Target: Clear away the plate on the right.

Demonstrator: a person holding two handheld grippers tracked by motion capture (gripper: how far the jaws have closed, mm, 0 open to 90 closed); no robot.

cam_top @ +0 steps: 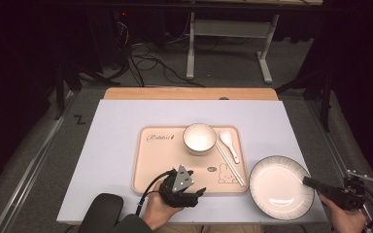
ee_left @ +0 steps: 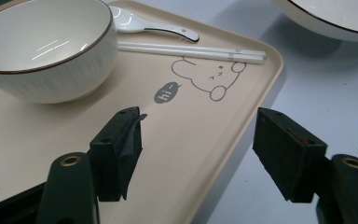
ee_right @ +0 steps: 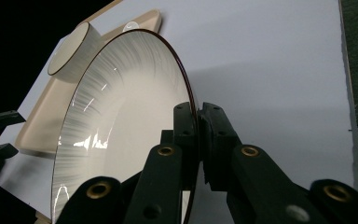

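A large white plate [cam_top: 279, 187] with a dark rim lies on the table right of the beige tray [cam_top: 162, 167]. My right gripper [cam_top: 311, 182] is shut on the plate's right rim; in the right gripper view the jaws pinch the plate [ee_right: 121, 135] at its edge [ee_right: 198, 126]. On the tray stand a white bowl [cam_top: 199, 138], a white spoon [cam_top: 228, 143] and white chopsticks [cam_top: 230, 165]. My left gripper [cam_top: 199, 193] hovers over the tray's near edge, open with nothing between its jaws [ee_left: 198, 158]. The left gripper view shows the bowl [ee_left: 42, 46], spoon [ee_left: 154, 27] and chopsticks [ee_left: 191, 50].
The tray [ee_left: 205, 135] carries a rabbit drawing [cam_top: 227, 175] near its front right corner. A white mat [cam_top: 116, 131] covers the wooden table. A metal frame [cam_top: 226, 43] and cables lie on the floor beyond the far edge.
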